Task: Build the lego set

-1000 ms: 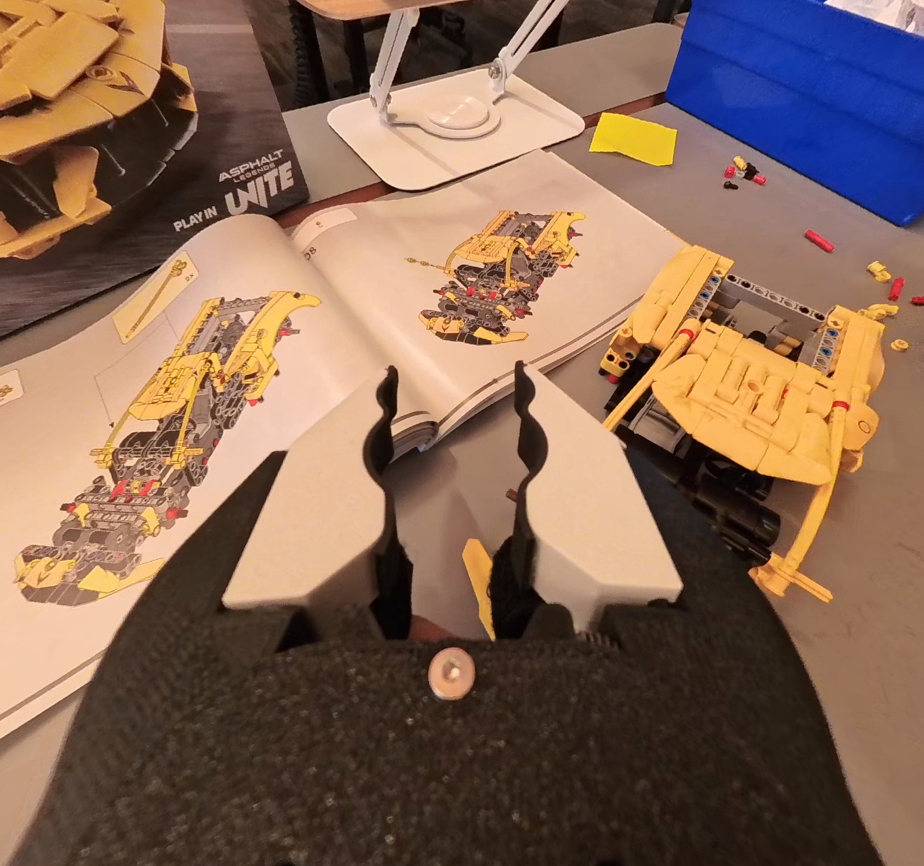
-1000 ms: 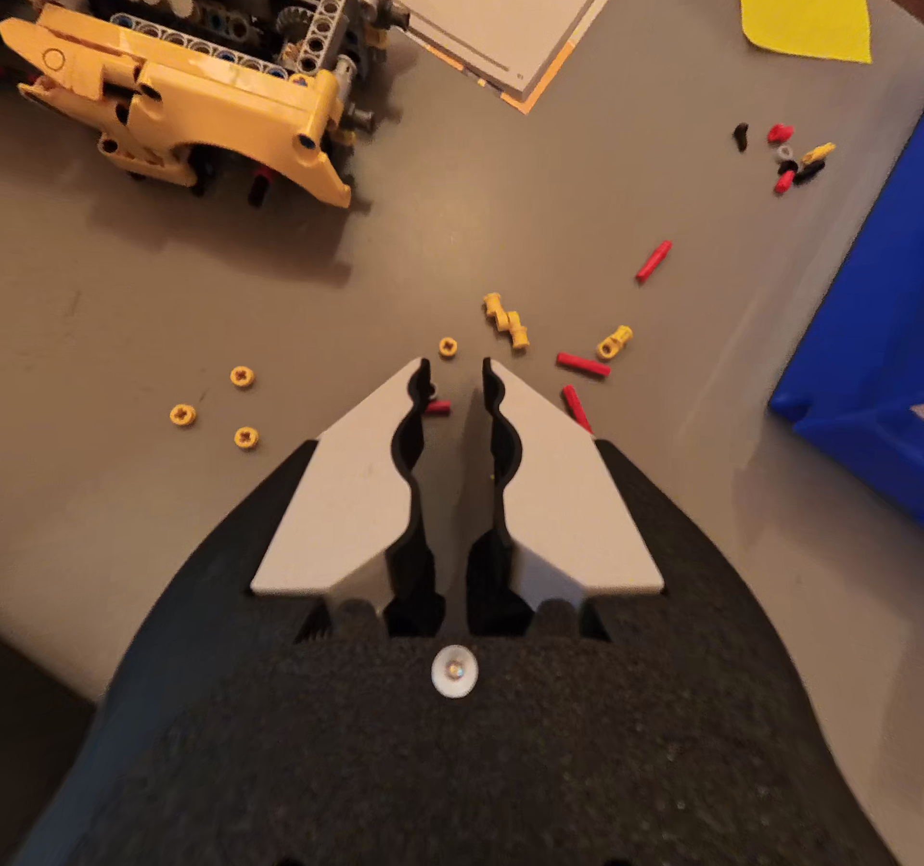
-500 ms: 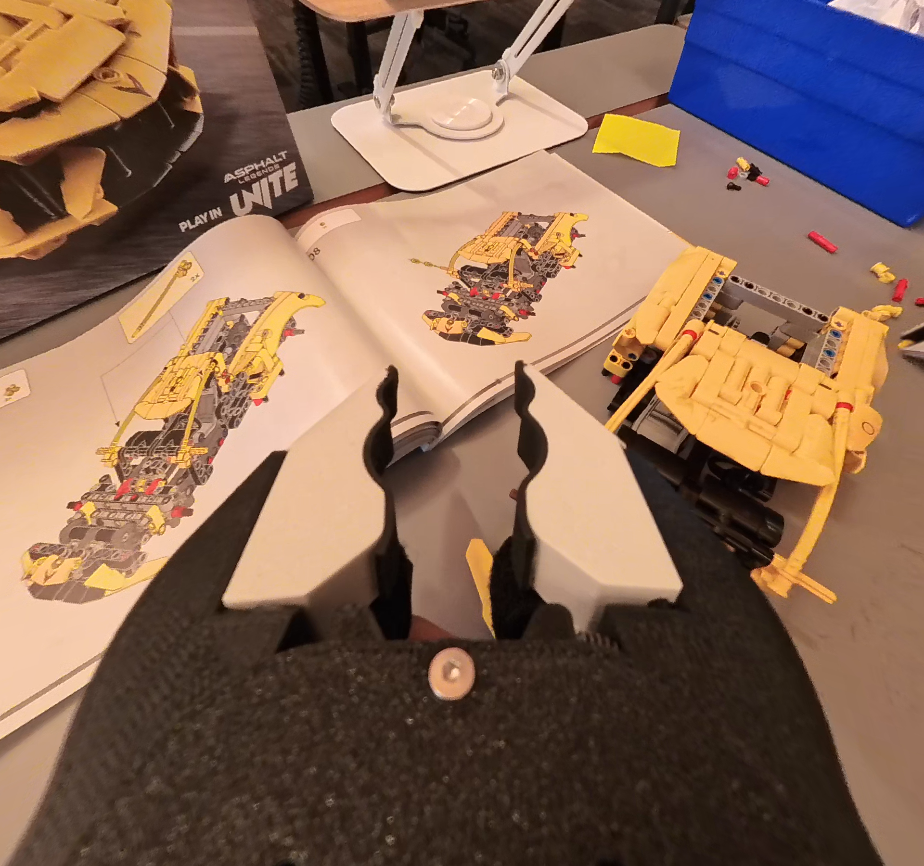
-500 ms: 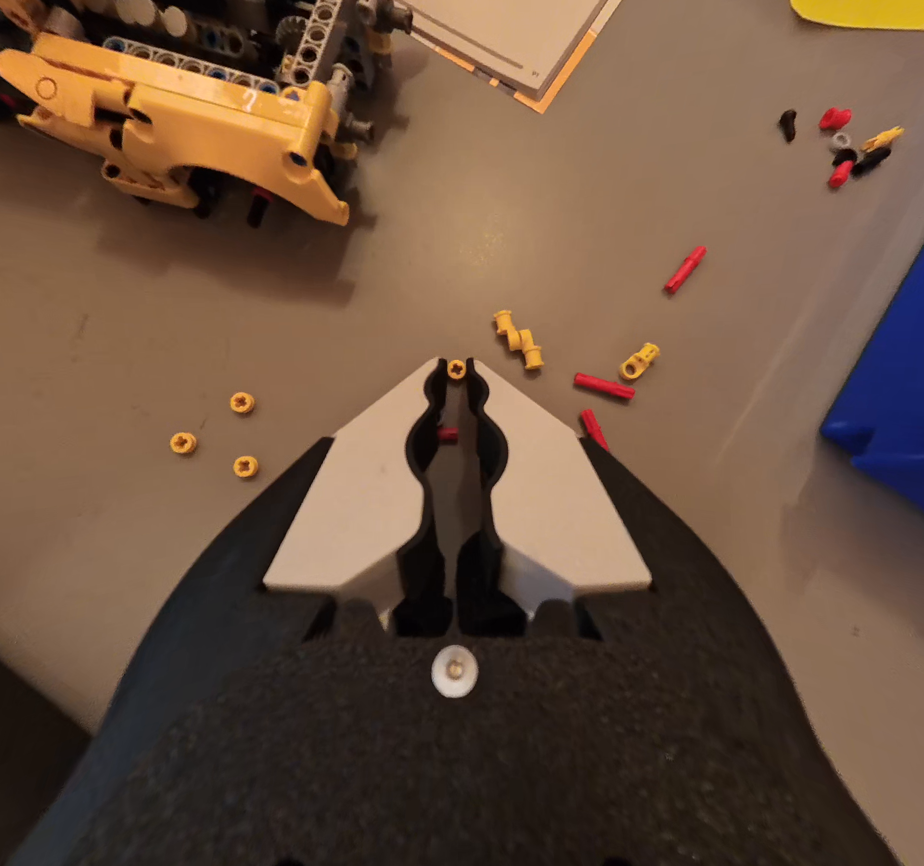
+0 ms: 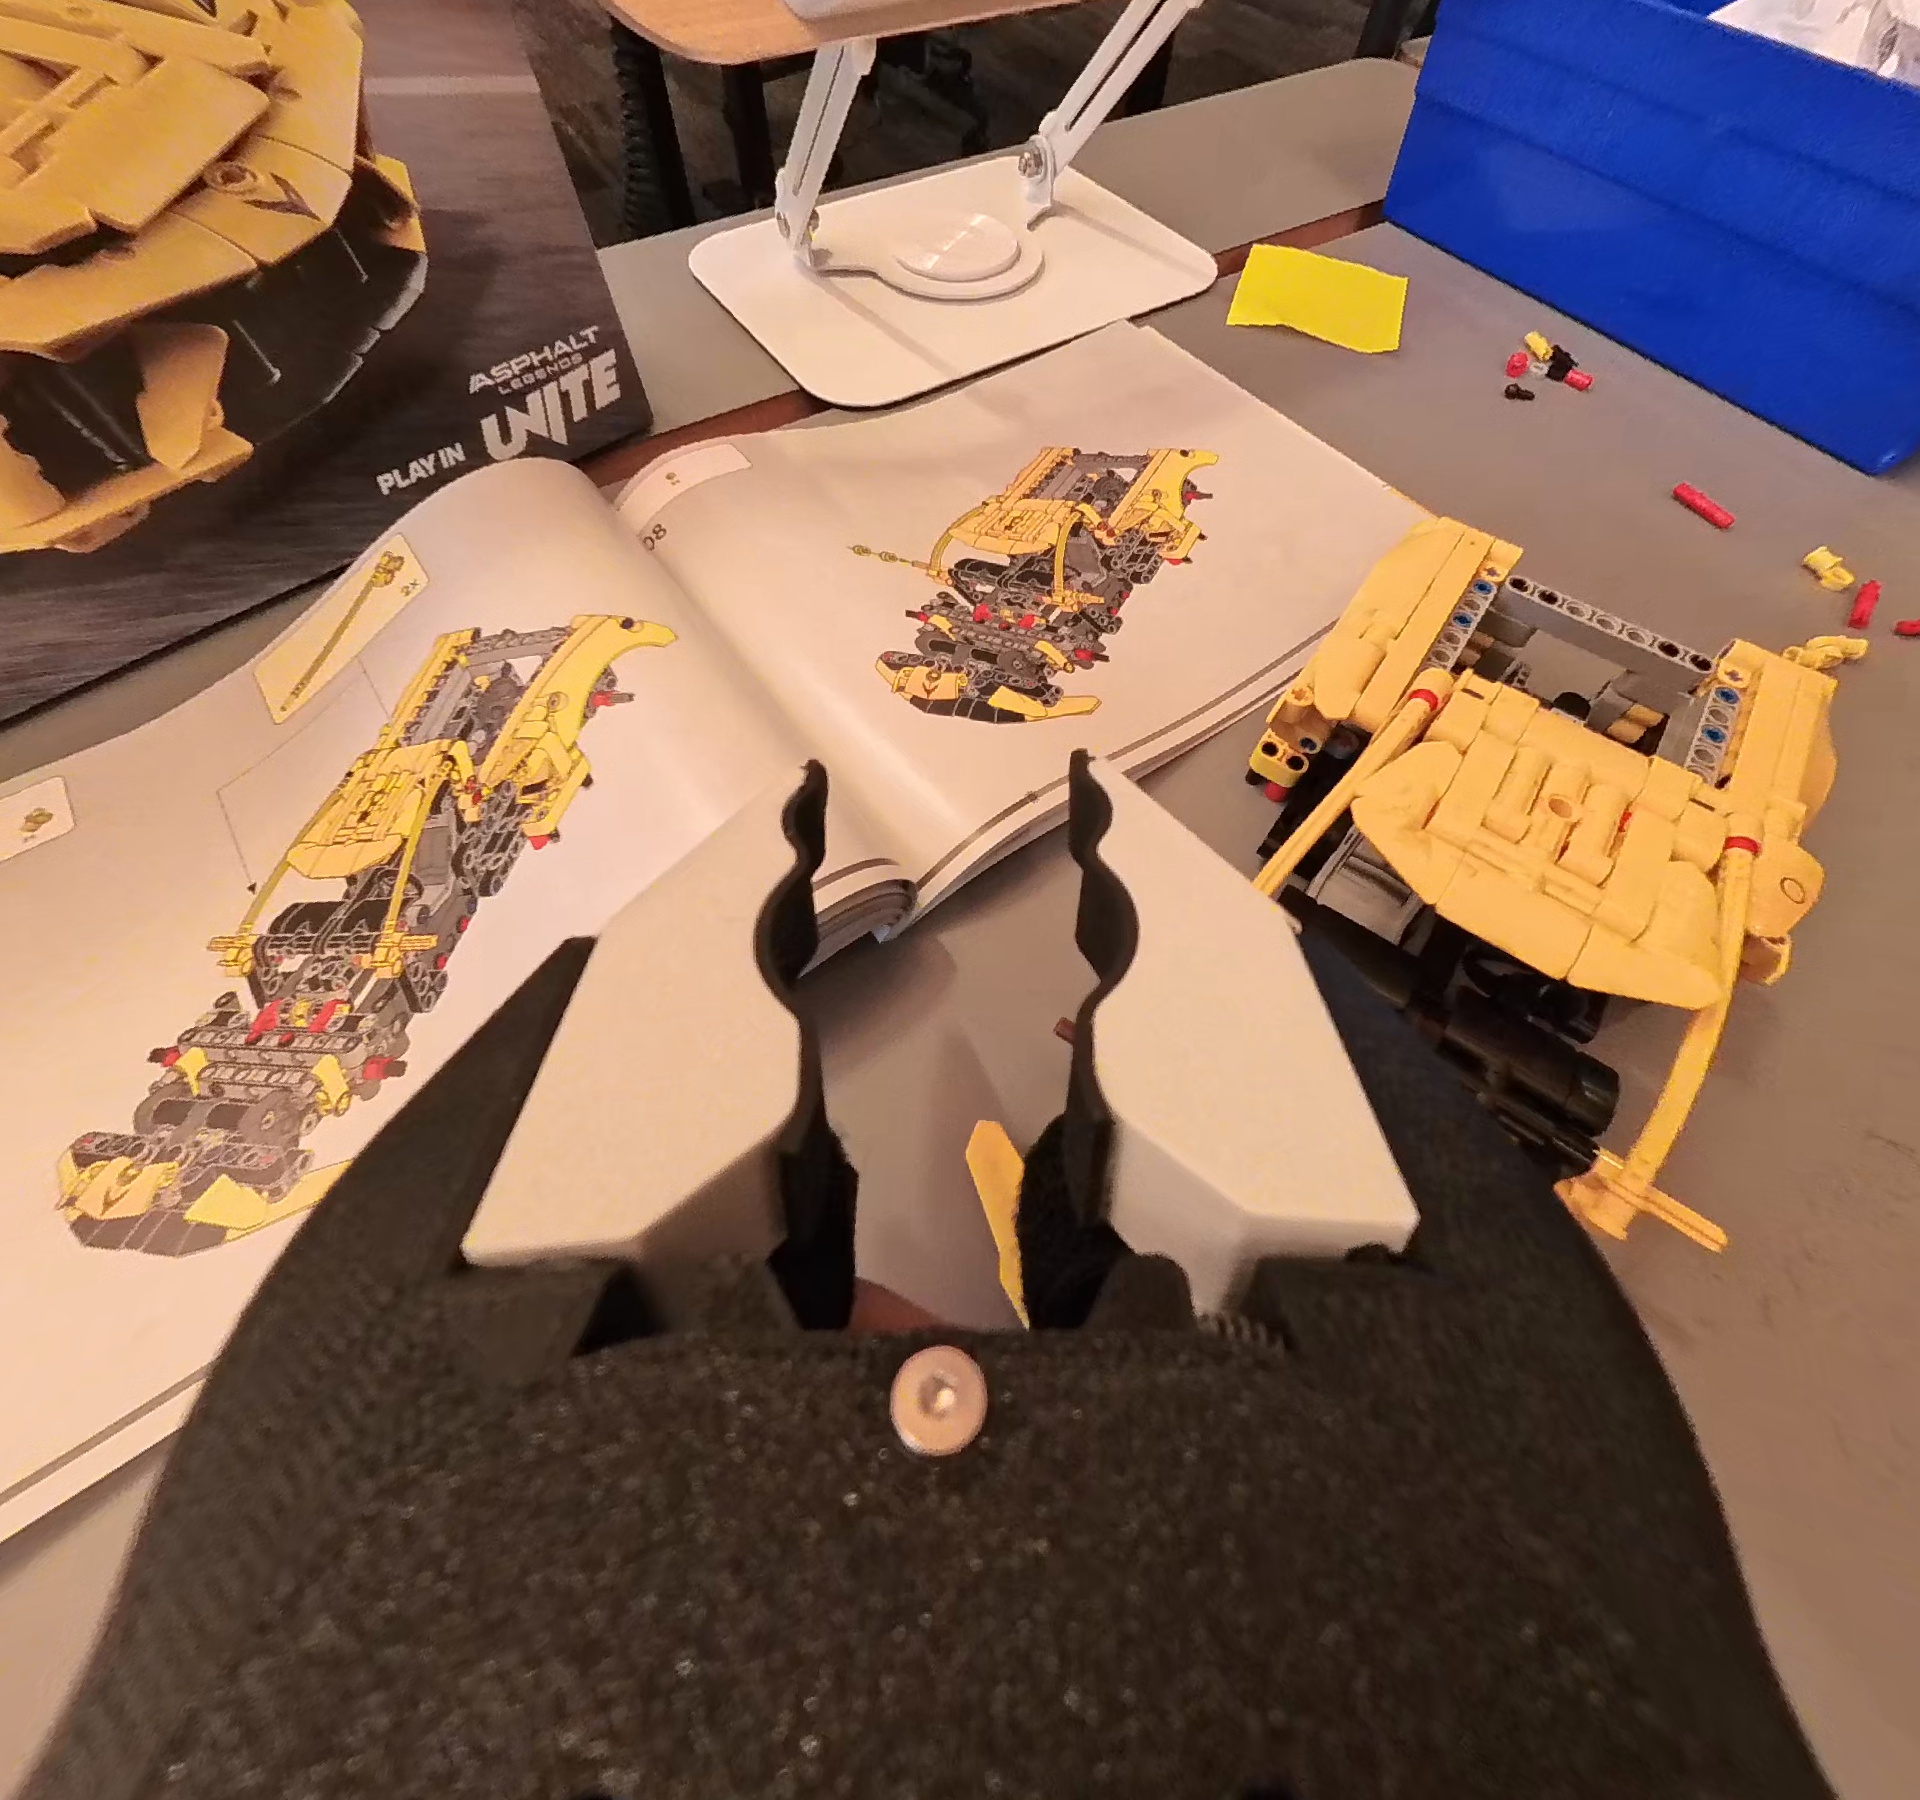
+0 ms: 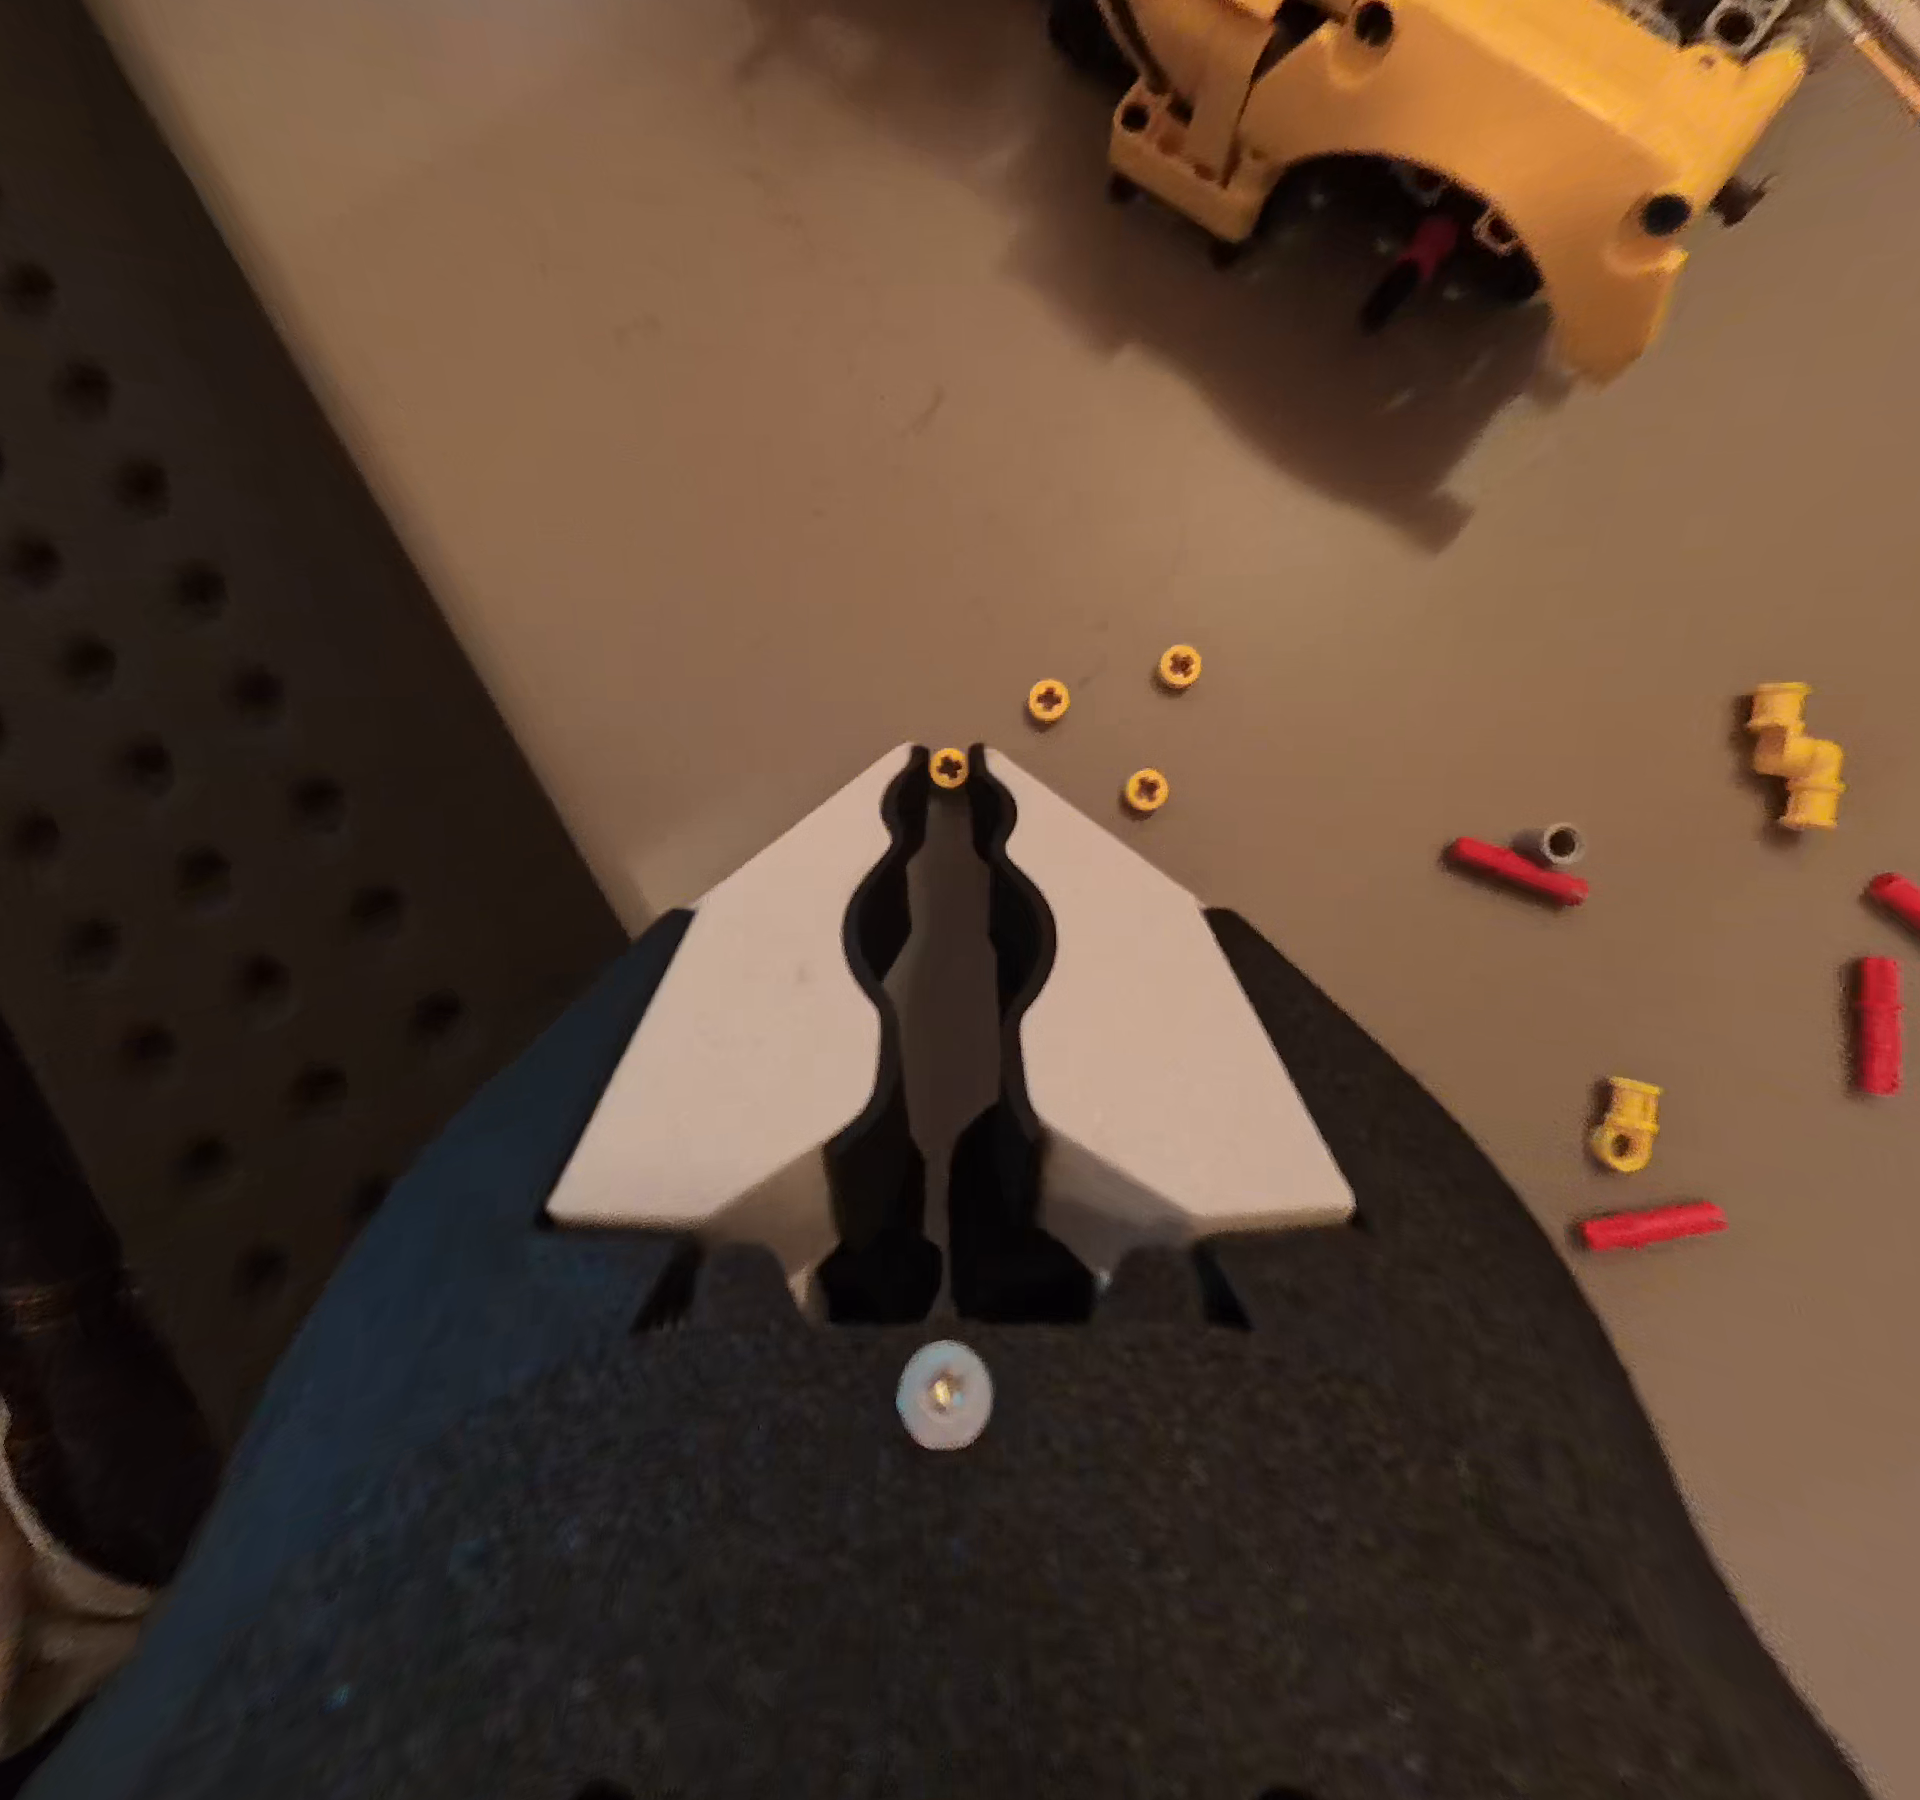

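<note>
Bush (image 6: 949,767), a small yellow ring with a cross hole, sits pinched at the very tips of the right gripper (image 6: 948,761), whose jaws are closed on it. Holding it by the rim at the tips leaves the hole clear, which would suit sliding it onto an axle. Three like bushes (image 6: 1047,700) lie just beyond and to the right on the bench (image 6: 727,400), and red pins (image 6: 1517,872) and yellow connectors (image 6: 1792,755) are scattered farther right, all loose and within easy reach. The car (image 6: 1455,88) stands far right in this view, wheel arch facing the gripper. The picture is blurred, so I cannot tell whether the bush is lifted clear of the bench.

The left gripper (image 5: 940,784) hangs over the near edge of the open manual (image 5: 727,607), jaws apart and holding nothing. That seems a waiting pose: it keeps the pages in sight and stays near the car (image 5: 1538,815), which rests on the bench to its right, just beside the manual, ready to be steadied. The box (image 5: 208,244) leans far left, a white stand (image 5: 935,264) behind the manual, a blue bin (image 5: 1662,140) far right.
</note>
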`<state>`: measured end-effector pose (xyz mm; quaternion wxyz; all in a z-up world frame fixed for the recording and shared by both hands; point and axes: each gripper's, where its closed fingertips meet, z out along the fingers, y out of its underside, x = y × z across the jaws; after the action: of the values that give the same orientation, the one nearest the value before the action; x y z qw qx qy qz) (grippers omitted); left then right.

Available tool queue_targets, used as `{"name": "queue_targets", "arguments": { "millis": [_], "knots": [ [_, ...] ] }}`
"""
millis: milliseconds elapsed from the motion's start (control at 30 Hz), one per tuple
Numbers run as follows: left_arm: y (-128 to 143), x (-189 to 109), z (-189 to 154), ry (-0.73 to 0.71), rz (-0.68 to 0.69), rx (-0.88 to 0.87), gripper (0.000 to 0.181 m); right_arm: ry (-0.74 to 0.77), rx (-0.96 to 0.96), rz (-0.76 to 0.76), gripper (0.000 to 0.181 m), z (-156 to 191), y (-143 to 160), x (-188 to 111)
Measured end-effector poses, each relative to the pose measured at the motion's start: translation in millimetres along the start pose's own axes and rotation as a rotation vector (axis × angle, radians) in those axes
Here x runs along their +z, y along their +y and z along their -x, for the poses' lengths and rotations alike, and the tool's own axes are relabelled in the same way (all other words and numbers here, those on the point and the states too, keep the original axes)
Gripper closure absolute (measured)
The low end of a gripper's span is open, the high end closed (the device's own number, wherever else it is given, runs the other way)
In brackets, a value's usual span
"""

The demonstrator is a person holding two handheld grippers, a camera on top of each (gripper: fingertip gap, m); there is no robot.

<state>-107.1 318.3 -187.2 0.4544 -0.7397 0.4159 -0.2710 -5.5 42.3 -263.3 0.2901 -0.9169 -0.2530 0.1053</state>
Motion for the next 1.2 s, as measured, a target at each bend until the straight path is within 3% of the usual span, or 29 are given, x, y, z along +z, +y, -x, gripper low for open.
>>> {"name": "queue_targets", "arguments": {
  "millis": [267, 433, 667, 733, 900, 1033, 1100, 1200],
  "knots": [
    [0, 0, 4, -0.008, 0.001, -0.006, 0.134, 0.017, 0.028, -0.046, 0.167, 1, -5, -2],
    [-1, -2, 10, -0.018, -0.004, -0.016, 0.134, 0.078, 0.080, -0.214, 0.164, -1, -29, -16],
    [-5, -7, 21, -0.031, -0.020, -0.044, 0.134, 0.382, 0.166, -0.513, 0.160, -39, -65, -37],
    [-3, -6, 23, -0.038, -0.015, -0.045, 0.134, 0.382, 0.188, -0.595, 0.162, -38, -81, -42],
    [0, -4, 28, -0.044, -0.004, -0.060, 0.134, 0.287, 0.184, -0.628, 0.162, -44, -137, -34],
    [0, -4, 29, -0.043, -0.008, -0.069, 0.134, 0.351, 0.091, -0.621, 0.160, -89, -193, -32],
    [-3, -6, 27, -0.035, -0.017, -0.076, 0.134, 0.406, 0.069, -0.553, 0.158, -121, -202, -19],
    [-5, -7, 24, -0.021, -0.028, -0.083, 0.134, 0.395, 0.101, -0.515, 0.154, -141, -194, -1]
  ]
}}
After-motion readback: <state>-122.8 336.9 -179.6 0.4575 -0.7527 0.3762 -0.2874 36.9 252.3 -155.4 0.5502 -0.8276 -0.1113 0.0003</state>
